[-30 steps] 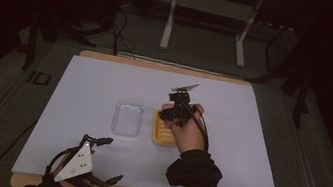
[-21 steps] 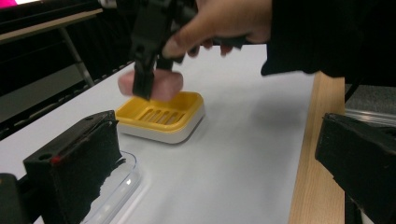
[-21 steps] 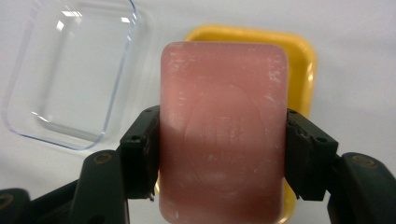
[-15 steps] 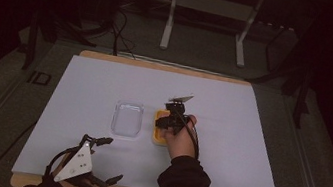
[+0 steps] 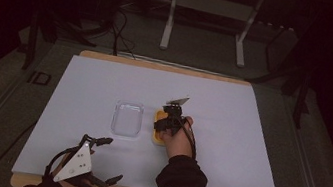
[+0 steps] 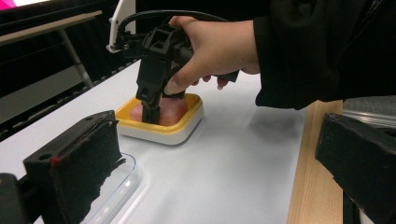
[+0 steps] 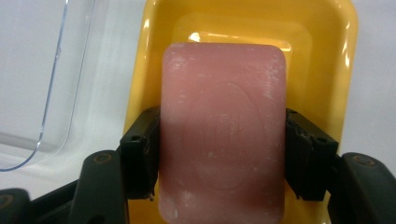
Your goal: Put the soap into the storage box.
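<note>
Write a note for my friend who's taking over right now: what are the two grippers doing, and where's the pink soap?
Right hand-held gripper: its jaws sit on both long sides of the pink soap, gripping it or about to.
Left hand-held gripper: open, holding nothing, near the table's front edge.
Soap: lying in the yellow dish, mid-table.
Clear lid: flat on the table, beside the dish on its left.
Done: dish uncovered, soap reached.
Left, probably: lift the soap out. Where it goes next I cannot tell.
</note>
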A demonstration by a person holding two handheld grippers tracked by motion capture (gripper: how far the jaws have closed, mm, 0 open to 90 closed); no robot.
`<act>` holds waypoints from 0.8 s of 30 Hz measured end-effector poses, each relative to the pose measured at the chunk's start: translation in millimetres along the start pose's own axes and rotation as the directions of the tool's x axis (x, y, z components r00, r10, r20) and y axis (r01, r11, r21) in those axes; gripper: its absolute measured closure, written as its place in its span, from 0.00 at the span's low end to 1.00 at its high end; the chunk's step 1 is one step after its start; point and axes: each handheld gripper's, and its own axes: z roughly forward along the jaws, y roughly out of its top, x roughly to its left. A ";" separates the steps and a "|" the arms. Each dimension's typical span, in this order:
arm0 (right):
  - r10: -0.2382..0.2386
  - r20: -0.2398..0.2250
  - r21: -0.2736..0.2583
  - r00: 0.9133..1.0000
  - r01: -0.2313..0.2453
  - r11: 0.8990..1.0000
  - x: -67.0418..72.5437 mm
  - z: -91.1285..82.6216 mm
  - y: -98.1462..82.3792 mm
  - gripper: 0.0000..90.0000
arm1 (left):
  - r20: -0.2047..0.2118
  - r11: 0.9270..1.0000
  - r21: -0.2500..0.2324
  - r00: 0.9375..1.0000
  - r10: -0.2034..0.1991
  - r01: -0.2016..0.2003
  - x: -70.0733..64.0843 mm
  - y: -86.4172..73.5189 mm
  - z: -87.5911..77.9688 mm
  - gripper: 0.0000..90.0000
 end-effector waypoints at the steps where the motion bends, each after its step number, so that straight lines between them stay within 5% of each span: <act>1: 0.003 0.001 0.002 1.000 -0.003 1.000 0.5 0.2 0.5 0.42 | 0.001 1.000 0.001 1.000 0.000 0.000 0.0 -0.1 0.2 0.01; 8: -0.045 0.006 0.033 0.999 0.045 0.998 1.6 -1.2 4.1 0.41 | 0.002 1.000 0.004 1.000 0.001 -0.001 0.0 -0.3 0.9 0.01; 24: -0.089 -0.034 -0.052 0.995 0.087 0.995 -1.2 -38.6 14.6 0.31 | 0.002 1.000 0.014 1.000 0.007 -0.007 -0.5 -0.6 1.9 0.01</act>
